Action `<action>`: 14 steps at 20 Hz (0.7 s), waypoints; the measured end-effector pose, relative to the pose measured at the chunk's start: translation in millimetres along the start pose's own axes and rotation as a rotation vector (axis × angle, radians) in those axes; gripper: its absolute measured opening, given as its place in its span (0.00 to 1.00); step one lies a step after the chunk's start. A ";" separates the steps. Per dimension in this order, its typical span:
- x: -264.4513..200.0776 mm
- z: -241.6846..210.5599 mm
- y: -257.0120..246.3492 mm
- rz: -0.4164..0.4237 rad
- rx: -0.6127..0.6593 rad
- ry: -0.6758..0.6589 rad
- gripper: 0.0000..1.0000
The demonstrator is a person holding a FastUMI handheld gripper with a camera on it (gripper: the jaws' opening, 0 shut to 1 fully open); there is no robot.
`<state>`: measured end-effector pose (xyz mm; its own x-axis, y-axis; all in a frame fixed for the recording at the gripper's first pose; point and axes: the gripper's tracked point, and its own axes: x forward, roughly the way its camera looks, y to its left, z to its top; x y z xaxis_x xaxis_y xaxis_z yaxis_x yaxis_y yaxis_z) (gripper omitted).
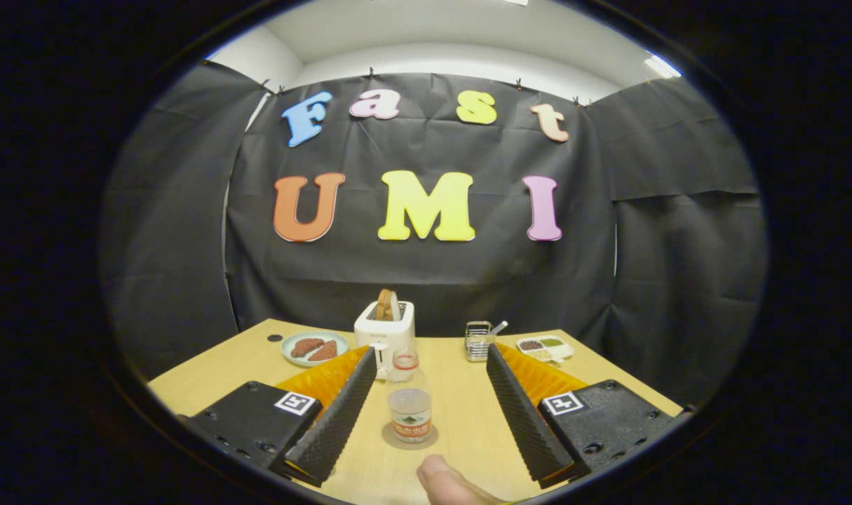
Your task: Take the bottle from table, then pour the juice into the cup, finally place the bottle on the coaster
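A: Gripper view puts the claw (pixel 426 403) spread wide, both fingers apart and touching nothing, with the bottle (pixel 409 400) standing upright between them, nearer the left finger.

B: Is it on bare worktop (pixel 461 421)?

A: No, it stands on a round coaster (pixel 409 438). No cup that I can pick out. A fingertip (pixel 448 482) pokes in just under the claw.

B: How would the bottle handle?

A: Clear thin plastic, I'd judge, so light and a bit squashy; a hard squeeze could dent it. There is liquid low down, so the weight sits near the base. It looks smooth and could slip, though the label band near the base should give some grip.

B: So where to pinch?

A: Around the body at or just above the label, below the red-ringed neck. Too high and it may swing when tilted.

B: Beyond it?

A: A toaster (pixel 385 328) with bread, a plate (pixel 315 348) of something brown to its left, a wire basket (pixel 477 340) and a small tray (pixel 545 347) to the right.
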<state>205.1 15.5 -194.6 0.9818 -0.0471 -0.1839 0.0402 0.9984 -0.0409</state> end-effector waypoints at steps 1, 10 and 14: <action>-10.1 11.3 -0.9 0.005 0.010 -0.001 1.00; -105.6 101.5 -40.0 -0.042 0.044 -0.094 1.00; -139.2 119.1 -72.6 -0.145 0.055 -0.117 1.00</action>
<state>87.6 -46.5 -49.0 0.9798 -0.1895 -0.0646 0.1896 0.9818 -0.0039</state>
